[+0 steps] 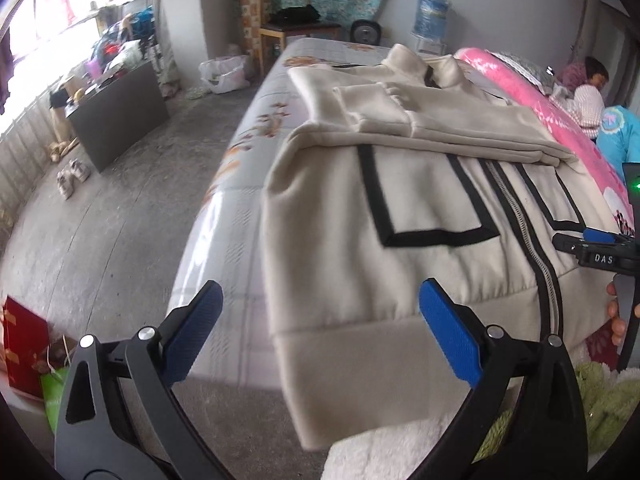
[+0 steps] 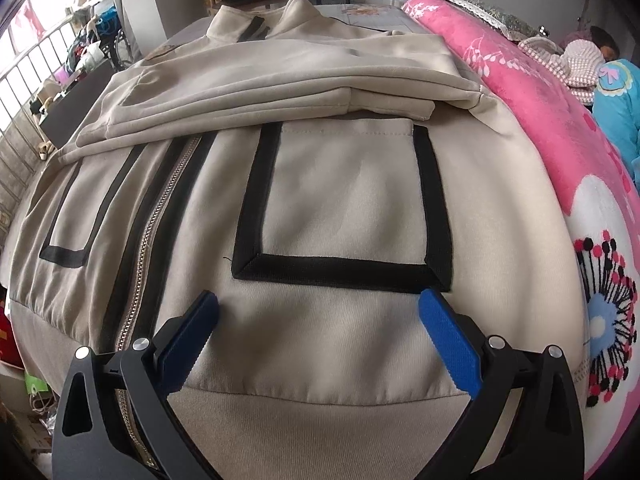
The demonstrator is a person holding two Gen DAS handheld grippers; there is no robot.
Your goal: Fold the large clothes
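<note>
both pairs of blue fingers stand spread wide and hold nothing. the right gripper hovers low over the hem band of the beige jacket, just short of the black-trimmed pocket ahead of its tips. the left gripper hangs over the jacket's near left corner, which droops off the bed. beyond the fingers both sleeves already lie folded across the chest, so the step in hand looks like the bottom fold: each gripper must pinch the hem and carry it toward the collar (together, or it skews). containers: a white plastic bag sits on the floor far ahead-left, contents unclear.
</note>
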